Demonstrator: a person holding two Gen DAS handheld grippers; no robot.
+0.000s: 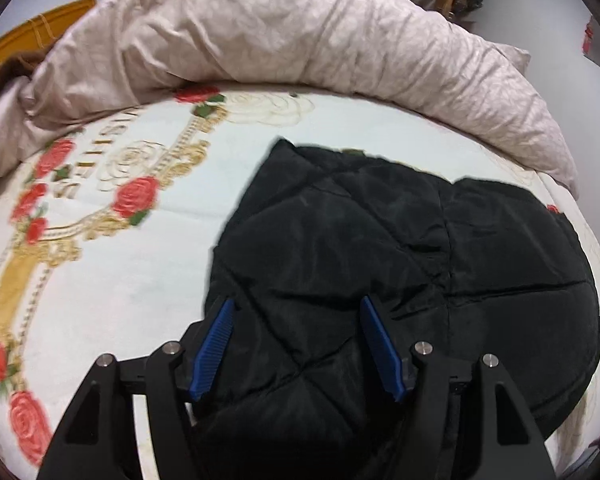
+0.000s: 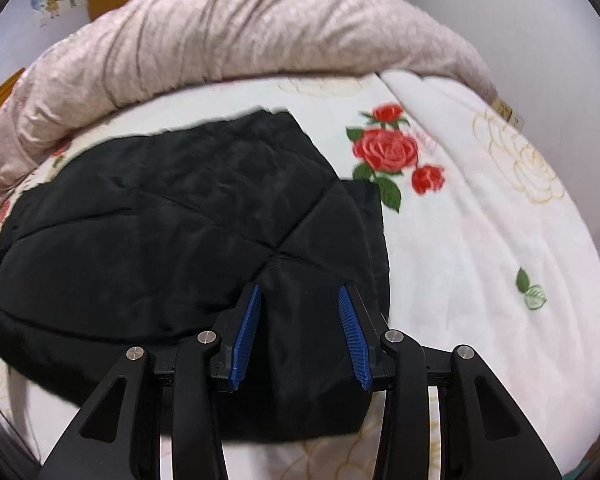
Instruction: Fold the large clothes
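Observation:
A black quilted padded jacket (image 1: 380, 248) lies folded on the flowered bed sheet (image 1: 120, 280). My left gripper (image 1: 298, 308) is over its near left part. Thick padding fills the wide gap between the blue pads (image 1: 214, 348), so the gripper is shut on the bulk. In the right wrist view the same jacket (image 2: 160, 220) spreads to the left. My right gripper (image 2: 300, 294) is shut on a puffed fold at the jacket's near right corner, and the fabric bulges between its pads (image 2: 354, 336). The jacket's near edge is hidden under both grippers.
A crumpled beige duvet (image 1: 300, 32) is heaped along the far side of the bed (image 2: 240, 28). The white sheet with red roses (image 2: 388, 148) spreads to the right of the jacket. Yellow wooden furniture (image 1: 32, 36) stands at the far left.

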